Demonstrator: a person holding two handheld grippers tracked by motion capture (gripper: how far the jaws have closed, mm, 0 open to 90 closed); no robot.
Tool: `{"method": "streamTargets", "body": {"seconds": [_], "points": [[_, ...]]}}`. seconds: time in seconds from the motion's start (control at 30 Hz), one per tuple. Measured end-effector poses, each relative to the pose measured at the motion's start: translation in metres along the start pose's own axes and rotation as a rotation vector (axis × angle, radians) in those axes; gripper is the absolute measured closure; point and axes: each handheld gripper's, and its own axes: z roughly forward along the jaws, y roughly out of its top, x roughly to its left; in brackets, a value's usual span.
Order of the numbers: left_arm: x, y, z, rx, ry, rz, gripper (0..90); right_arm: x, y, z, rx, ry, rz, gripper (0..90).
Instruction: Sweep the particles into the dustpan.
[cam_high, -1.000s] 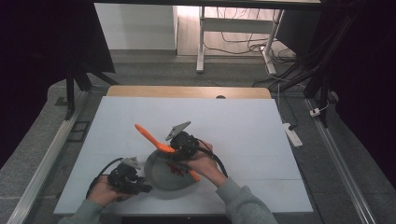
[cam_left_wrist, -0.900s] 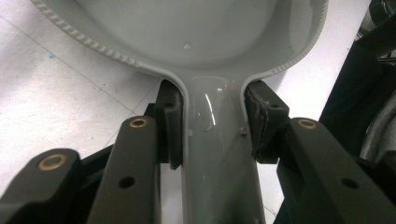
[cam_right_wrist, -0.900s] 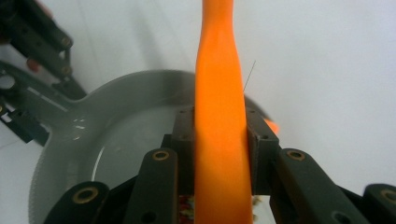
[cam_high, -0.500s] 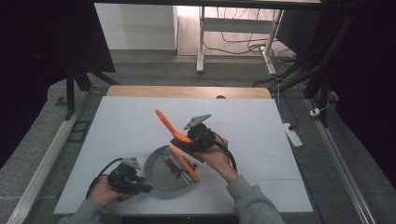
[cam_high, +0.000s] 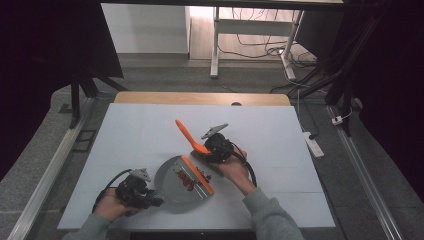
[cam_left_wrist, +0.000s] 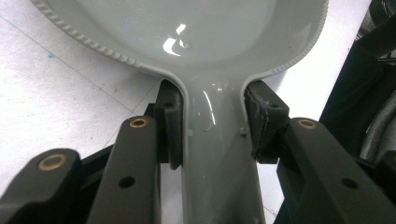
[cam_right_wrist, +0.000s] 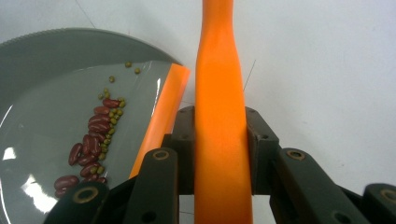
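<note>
1. Dustpan first: it is grey with an orange front lip, and it lies flat on the white table near my edge, between my two hands.
2. My left gripper is clamped on the dustpan's handle; in the left gripper view both pads press against the narrow grey neck just behind the pan's bowl.
3. That gripper sits at the pan's left end in the high view, low over the table, with its black cable looping beside my hand.
4. My right gripper is closed on the orange handle of a small brush; the right gripper view shows the handle running straight up between my jaws, squeezed from both sides.
5. The brush is just beside the pan's orange lip, on its far right side, with the handle slanting up and away toward the middle of the table.
6. Inside the pan, close behind the lip, lies a streak of red kidney beans mixed with small green beans.
7. I cannot make out the brush's bristles clearly; my gripper covers that end.
</note>
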Motion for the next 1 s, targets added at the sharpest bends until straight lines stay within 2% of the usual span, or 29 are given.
{"method": "streamTargets", "body": {"seconds": [0.2, 0.33, 0.43, 0.77, 1.0], "points": [[0.000, 0.000, 0.000, -0.001, 0.000, -0.001, 61.5, 0.005, 0.000, 0.002, 0.002, 0.011, -0.005, 70.4], [0.000, 0.000, 0.000, 0.000, 0.000, -0.001, 61.6, 0.010, 0.000, 0.003, 0.005, 0.006, 0.013, 70.5], [0.000, 0.000, 0.000, 0.001, 0.000, -0.001, 61.5, 0.014, 0.000, 0.003, 0.006, 0.008, -0.002, 70.4], [0.000, 0.000, 0.000, 0.001, -0.001, -0.001, 61.5, 0.020, 0.000, 0.004, 0.000, 0.013, -0.004, 70.4], [0.000, 0.000, 0.000, 0.003, -0.002, -0.002, 61.6, 0.022, -0.001, 0.004, -0.015, 0.037, 0.010, 70.4]]}}
